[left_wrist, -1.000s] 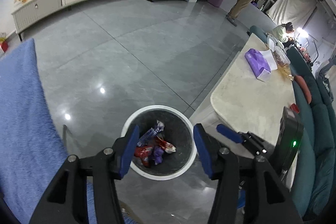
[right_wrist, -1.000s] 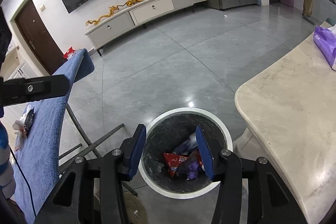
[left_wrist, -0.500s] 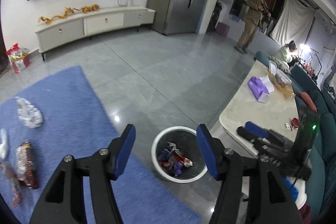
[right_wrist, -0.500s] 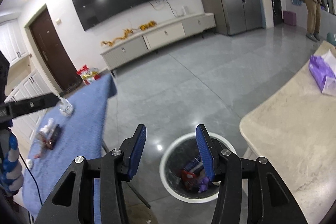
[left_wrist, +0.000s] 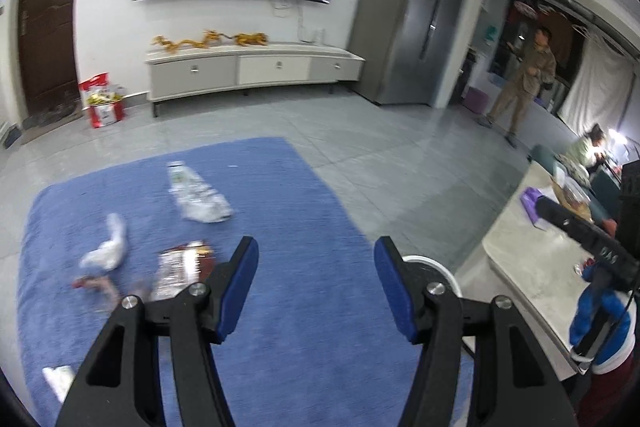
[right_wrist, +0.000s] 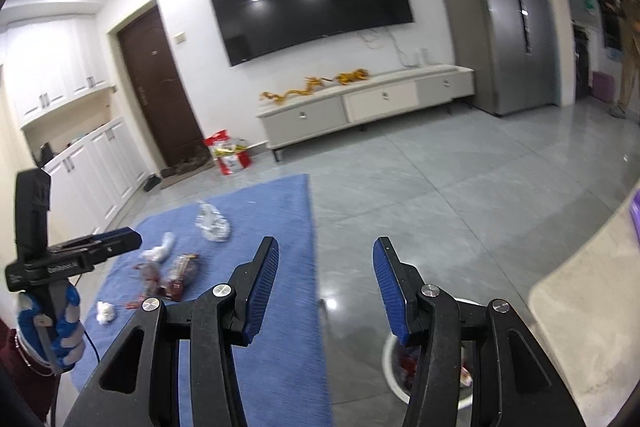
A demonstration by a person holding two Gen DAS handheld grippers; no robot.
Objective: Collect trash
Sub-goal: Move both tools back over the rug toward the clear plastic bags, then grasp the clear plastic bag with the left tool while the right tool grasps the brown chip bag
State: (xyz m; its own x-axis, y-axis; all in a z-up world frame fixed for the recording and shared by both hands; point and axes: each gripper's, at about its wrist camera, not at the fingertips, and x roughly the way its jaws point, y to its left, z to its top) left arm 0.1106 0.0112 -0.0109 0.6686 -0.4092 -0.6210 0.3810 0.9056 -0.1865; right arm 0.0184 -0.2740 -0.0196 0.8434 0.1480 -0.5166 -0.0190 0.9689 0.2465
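both views are swinging up and away from the bin, which a second ago was filling the frame under both grippers and is now sitting at the lower edge, beside the blue cloth; the cloth, earlier only a strip left of the bin, is now spreading wide ahead. the left gripper and right gripper are both hanging with jaws wide apart and nothing between them. this is reading as a drop finished and a turn back for more: left of the bin, on the cloth, a clear bag, a white scrap and a red wrapper are still waiting.
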